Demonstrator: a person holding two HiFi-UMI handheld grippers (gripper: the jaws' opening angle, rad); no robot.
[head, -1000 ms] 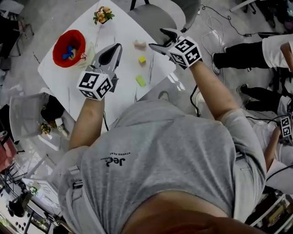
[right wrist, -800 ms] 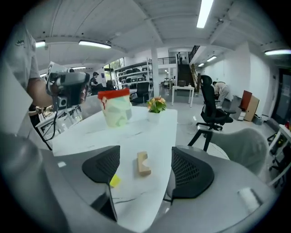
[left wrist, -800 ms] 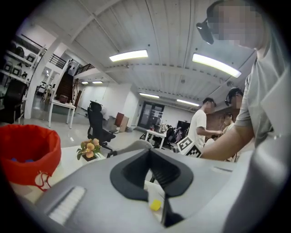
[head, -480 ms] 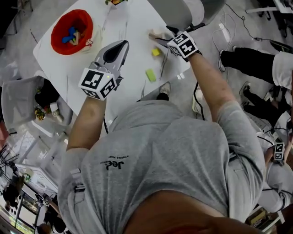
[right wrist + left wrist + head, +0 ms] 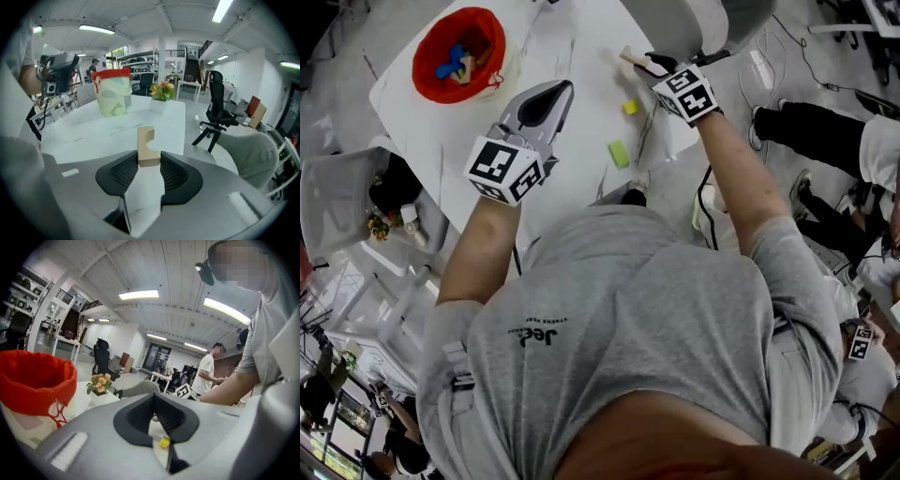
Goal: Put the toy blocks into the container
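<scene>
A tan wooden block (image 5: 146,147) with a notch stands on the white table (image 5: 441,131) at its far edge. It sits between the closing jaws of my right gripper (image 5: 149,161), and both pads touch its sides. In the head view the tan block (image 5: 628,58) pokes out just past my right gripper (image 5: 645,64). A yellow block (image 5: 630,107) and a green block (image 5: 619,153) lie loose nearby. The red-rimmed container (image 5: 459,56) holds several blocks at the table's far left. My left gripper (image 5: 565,86) hovers over mid-table, shut and empty; the yellow block (image 5: 164,442) shows below it.
A small flower pot (image 5: 162,91) stands beside the red-rimmed container (image 5: 112,96). A grey chair (image 5: 675,23) is pushed against the table's far side. People (image 5: 825,122) stand at the right, off the table. An office chair (image 5: 218,112) is beyond the table edge.
My right gripper has reached forward to the tan block and drawn its jaws in around it. The left gripper has stayed over mid-table, still shut.
</scene>
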